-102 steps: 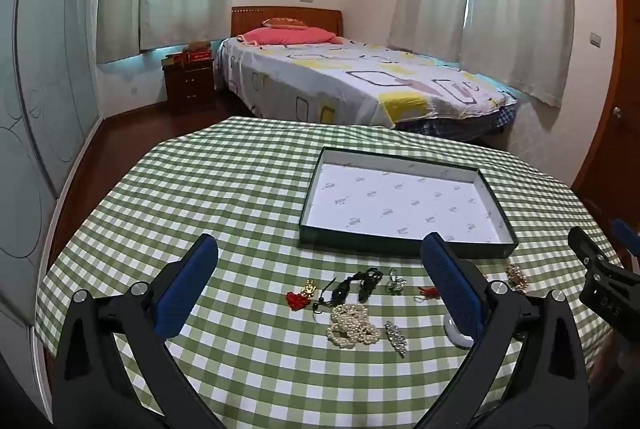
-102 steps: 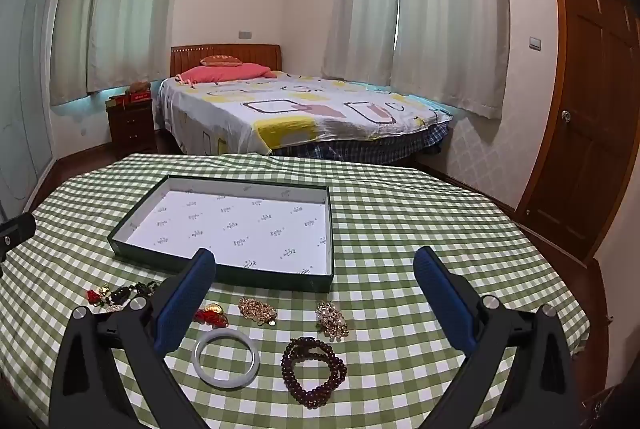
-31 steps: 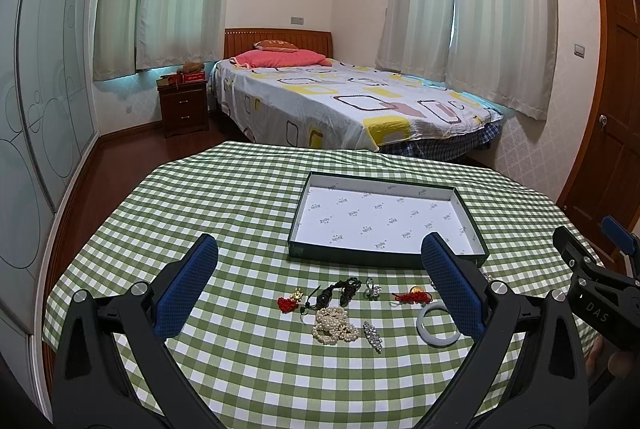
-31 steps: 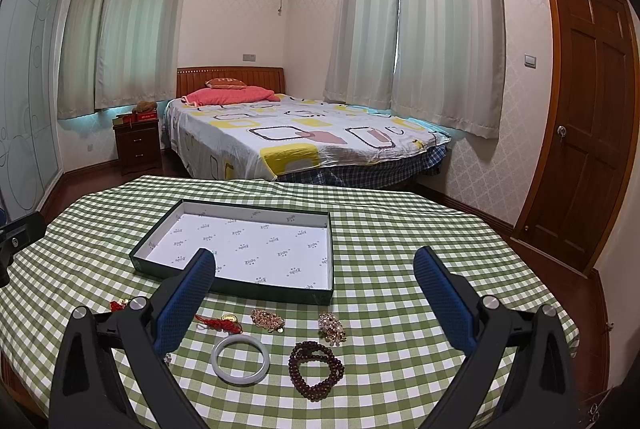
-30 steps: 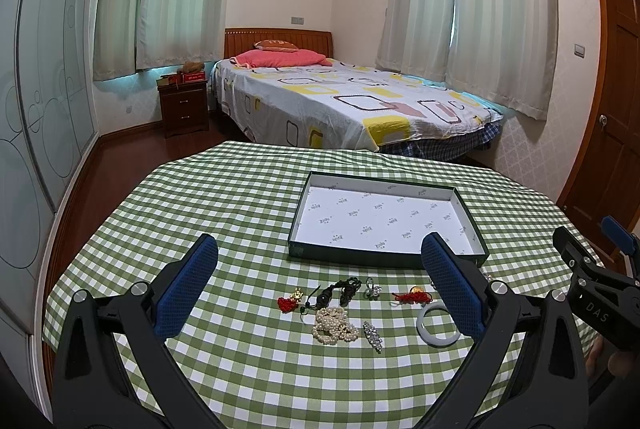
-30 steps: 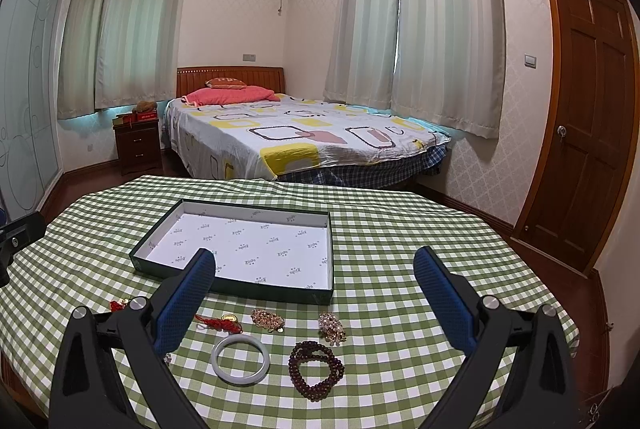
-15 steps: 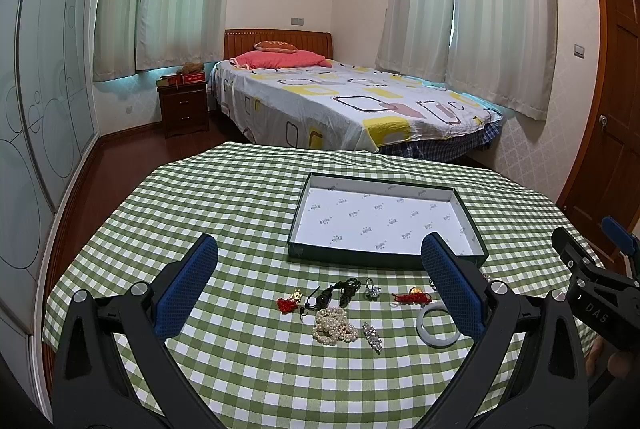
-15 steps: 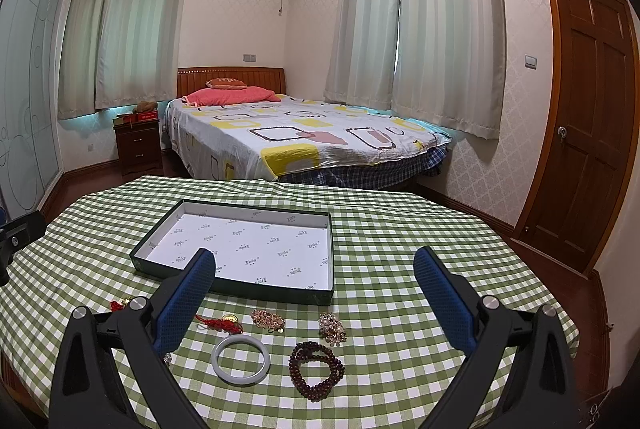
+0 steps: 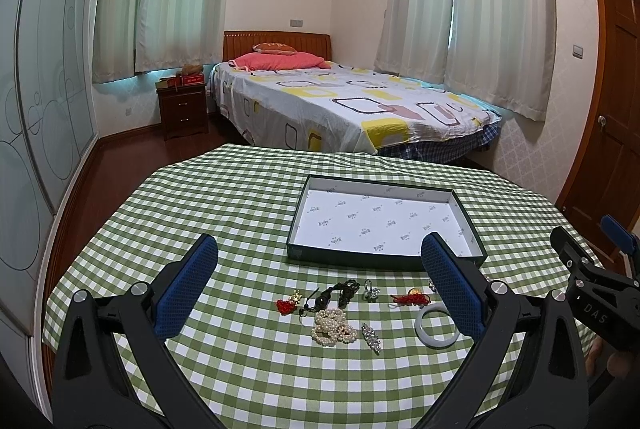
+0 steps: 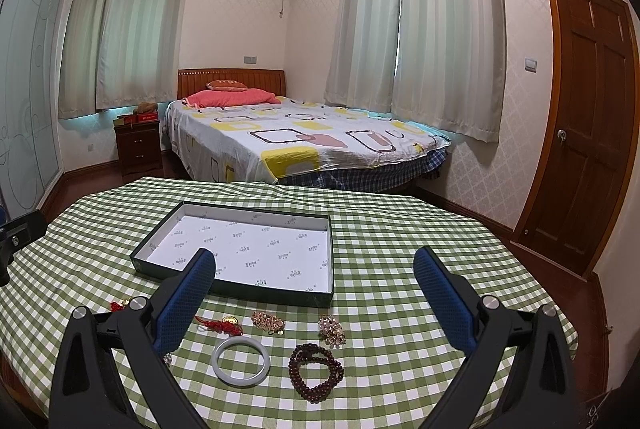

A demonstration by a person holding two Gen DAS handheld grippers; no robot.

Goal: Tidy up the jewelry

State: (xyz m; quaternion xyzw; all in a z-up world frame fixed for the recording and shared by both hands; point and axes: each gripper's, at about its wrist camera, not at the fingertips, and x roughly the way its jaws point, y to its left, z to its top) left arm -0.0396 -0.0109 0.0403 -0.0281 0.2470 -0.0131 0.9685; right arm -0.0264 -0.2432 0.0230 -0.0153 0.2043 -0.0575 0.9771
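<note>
Green-and-white checked tablecloth-covered table [image 9: 224, 213] in a bedroom, patterned bed [image 10: 288, 141] behind, shallow dark-green rectangular box with white lining [image 9: 384, 221] mid-table, long axis left-right, jewelry in a row along the near edge, white jade bangle [image 10: 240, 360], dark red bead bracelet [image 10: 317, 365], pearl strand [image 9: 333, 327], left gripper [image 9: 320, 281] and right gripper [image 10: 314, 287] both spread wide, holding nothing

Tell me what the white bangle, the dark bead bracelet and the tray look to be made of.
White bangle: smooth, glossy, milky ring, probably jade or glass; plastic is possible.
Dark bead bracelet: round reddish-brown beads with a dull sheen, likely wood or seed.
Tray: thin, straight dark-green walls and a white printed lining, apparently paper-covered cardboard.
</note>
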